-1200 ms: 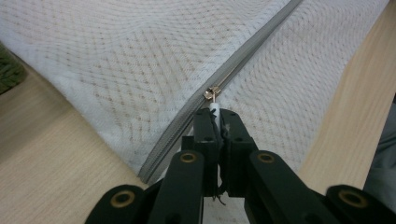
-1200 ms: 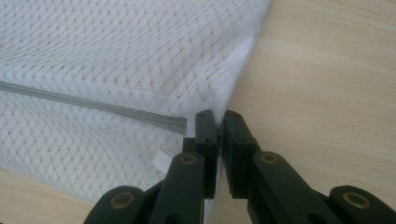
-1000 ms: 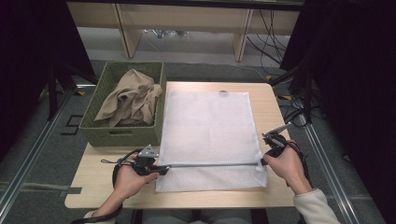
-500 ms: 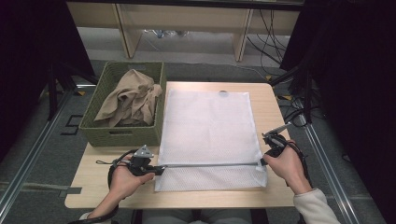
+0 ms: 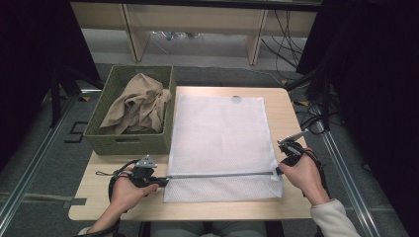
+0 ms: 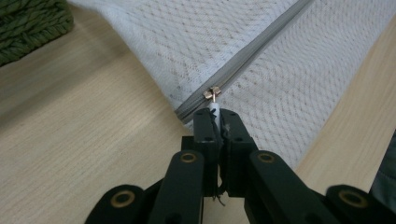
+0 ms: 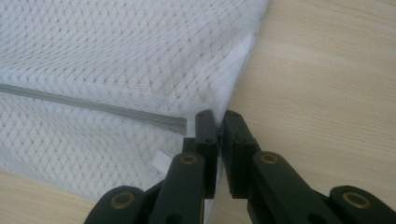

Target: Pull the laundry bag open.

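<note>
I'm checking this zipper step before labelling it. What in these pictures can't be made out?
- Inside of the mesh bag: the high view shows no contents through the weave; too coarse to tell.
- What lies under the beige cloth in the green basket: hidden by the cloth.
- Zipper pull tab: its end is covered by the left gripper.
- Bag edge in the right gripper: the pinched part is hidden between the fingers.

Table's (image 5: 207, 207) evenly lit from overhead, dark all around it; soft shadows, no glare. Gripper views go blurry close up.
</note>
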Available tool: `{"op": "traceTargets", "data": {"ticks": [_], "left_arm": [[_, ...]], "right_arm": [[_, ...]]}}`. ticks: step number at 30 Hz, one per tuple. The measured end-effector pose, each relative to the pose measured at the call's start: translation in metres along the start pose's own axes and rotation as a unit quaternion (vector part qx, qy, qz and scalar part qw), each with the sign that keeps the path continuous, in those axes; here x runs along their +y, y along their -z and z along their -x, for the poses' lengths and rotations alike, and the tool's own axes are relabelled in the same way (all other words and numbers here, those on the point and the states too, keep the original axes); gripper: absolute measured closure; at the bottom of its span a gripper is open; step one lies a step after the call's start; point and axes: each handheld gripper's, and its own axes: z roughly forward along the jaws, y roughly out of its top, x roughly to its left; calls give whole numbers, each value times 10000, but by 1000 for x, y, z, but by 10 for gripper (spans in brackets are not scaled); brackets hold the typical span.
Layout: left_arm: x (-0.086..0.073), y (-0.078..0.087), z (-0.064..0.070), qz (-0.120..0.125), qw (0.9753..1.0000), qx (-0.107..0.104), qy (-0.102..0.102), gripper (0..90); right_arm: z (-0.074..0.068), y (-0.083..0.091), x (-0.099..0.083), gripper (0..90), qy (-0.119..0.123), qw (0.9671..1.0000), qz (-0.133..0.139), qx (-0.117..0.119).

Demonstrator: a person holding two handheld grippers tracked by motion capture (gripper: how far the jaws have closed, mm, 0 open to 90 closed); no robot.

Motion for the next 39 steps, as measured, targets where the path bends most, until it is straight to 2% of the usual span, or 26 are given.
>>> {"op": "traceTargets", "data": {"ticks": [1,2,5,6,9,11,13,14,16,17,18,19,20,24,25,26,27,28,29,31,32,33,34,35,39], "left_arm": [[0,0,0,0,10000,0,0,866],[-1,0,0,23,10000,3,59,866],[-3,2,-3,-3,10000,-22,95,866],[-4,2,-3,25,9999,72,155,866],[-6,5,-6,-23,9998,53,176,866],[-7,4,-6,68,9998,65,150,866],[-7,6,-8,-72,9999,83,119,865],[-8,5,-8,-61,9998,74,187,865],[-8,5,-8,-63,9998,86,170,866],[-7,5,-8,-69,9998,104,146,866],[-8,4,-7,7,9998,128,160,865],[-7,4,-8,-81,9998,110,163,865],[-7,4,-7,-81,9997,151,145,865],[-5,4,-6,-204,9995,218,67,864],[-5,2,-5,-141,9996,213,118,864],[-4,3,-5,-276,9994,197,94,863],[-4,2,-4,-281,9992,280,49,863],[-3,1,-3,-331,9991,254,67,863],[-3,0,-2,-329,9990,296,113,862],[-2,-1,-1,-389,9987,332,63,861],[-1,0,1,-403,9985,380,24,861],[2,-1,3,-479,9979,444,-16,859],[2,-2,5,-407,9982,430,-7,857],[4,-1,6,-475,9977,479,-37,854],[7,-2,9,-483,9976,489,-86,848]], "right_arm": [[1,0,0,866,64,10000,29,-56],[3,-1,0,866,194,9998,67,2],[3,-2,1,866,166,9998,65,-13],[3,-2,1,866,152,9999,37,-22],[4,-3,1,867,223,9997,68,-33],[4,-3,1,866,221,9997,87,-30],[2,-3,1,866,146,9999,36,-30],[2,-3,1,866,155,9999,10,-17],[3,-4,1,866,174,9998,31,-27],[6,-6,2,866,417,9990,183,-39],[4,-5,2,866,269,9996,98,-24],[4,-5,2,866,269,9996,98,-24],[2,-4,1,866,168,9998,31,-33],[1,-3,1,865,235,9997,70,-5],[0,-2,1,865,171,9998,49,3],[2,-3,1,865,260,9996,92,35],[4,-4,1,864,424,9989,216,37],[0,-2,1,864,185,9998,57,41],[-2,-3,0,864,158,9998,85,44],[-2,-4,0,864,221,9997,112,31],[0,-4,0,864,329,9994,102,22],[-1,-4,0,863,319,9995,80,40],[-2,-4,0,863,321,9995,65,47],[-3,-3,0,863,258,9996,15,58],[-3,-3,0,862,253,9997,17,50]]}}
